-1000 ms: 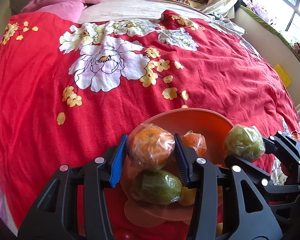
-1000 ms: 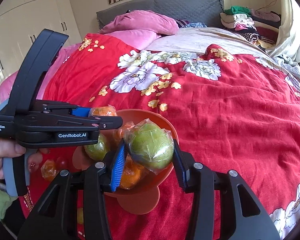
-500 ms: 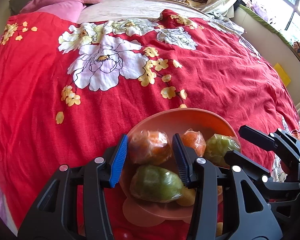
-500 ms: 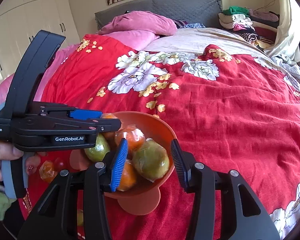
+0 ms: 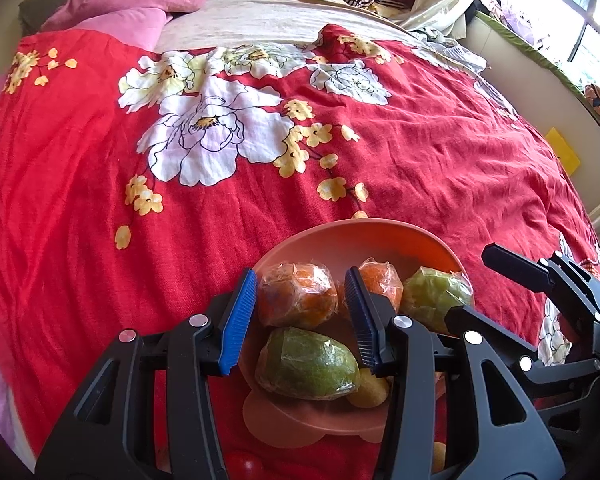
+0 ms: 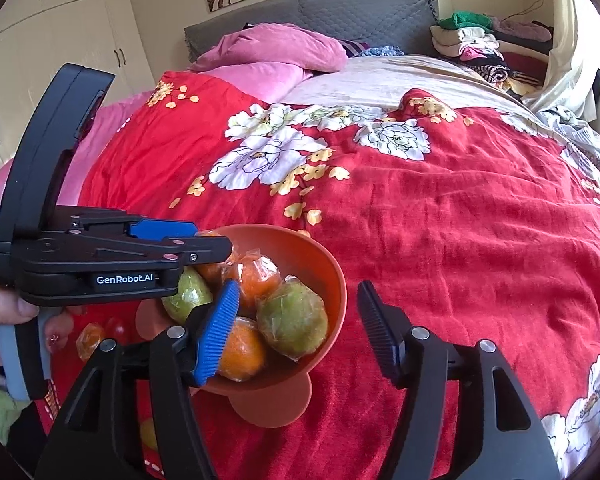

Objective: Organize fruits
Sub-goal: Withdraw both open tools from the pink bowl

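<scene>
Bright daylight from the window (image 5: 580,20) at right, sharp focus, strong fisheye bending, dark corners.

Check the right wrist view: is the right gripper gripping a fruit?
No. The right gripper is opening with nothing clamped; the green fruit lies in the bowl.

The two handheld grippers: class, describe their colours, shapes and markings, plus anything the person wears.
Both the left gripper and right gripper are black plastic frames with silver rivets and two ribbed fingers, one pad bright blue, the other dark. The left one's side shows white "GenRobot.AI" lettering and a grey-blue handle. No sleeve is clearly visible.
</scene>
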### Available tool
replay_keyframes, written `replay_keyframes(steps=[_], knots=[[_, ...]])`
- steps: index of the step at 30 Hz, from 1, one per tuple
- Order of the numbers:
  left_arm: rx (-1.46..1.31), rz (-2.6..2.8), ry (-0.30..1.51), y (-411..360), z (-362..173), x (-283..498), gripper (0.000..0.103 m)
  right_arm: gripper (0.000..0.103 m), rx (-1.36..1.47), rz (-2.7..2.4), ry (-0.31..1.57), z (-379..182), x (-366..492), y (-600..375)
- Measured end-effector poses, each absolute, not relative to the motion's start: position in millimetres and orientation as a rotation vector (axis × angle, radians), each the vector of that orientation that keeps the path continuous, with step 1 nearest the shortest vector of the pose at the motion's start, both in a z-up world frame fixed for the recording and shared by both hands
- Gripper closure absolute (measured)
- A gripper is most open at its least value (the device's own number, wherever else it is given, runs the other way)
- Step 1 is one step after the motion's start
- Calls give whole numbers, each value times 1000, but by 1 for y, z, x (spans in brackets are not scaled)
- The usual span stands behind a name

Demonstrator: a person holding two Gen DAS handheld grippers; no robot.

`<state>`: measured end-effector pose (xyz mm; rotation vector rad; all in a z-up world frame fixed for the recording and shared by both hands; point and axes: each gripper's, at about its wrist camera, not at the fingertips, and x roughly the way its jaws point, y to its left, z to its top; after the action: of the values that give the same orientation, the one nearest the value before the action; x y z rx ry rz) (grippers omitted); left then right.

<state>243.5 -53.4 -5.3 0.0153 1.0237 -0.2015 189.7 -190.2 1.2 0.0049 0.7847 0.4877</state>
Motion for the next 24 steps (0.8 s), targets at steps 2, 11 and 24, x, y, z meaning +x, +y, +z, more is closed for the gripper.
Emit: replay_keyframes(steps=[2,11,24], knots=[[15,-198,1018,-53,-3,243,63,36,5,480,782,2,190,-192],[2,-174,979,-43,12,230,40,25,12,452,766,5,188,-197],[-50,-123,919,-25,33,212,13,13,20,436,740,13,185,-202]])
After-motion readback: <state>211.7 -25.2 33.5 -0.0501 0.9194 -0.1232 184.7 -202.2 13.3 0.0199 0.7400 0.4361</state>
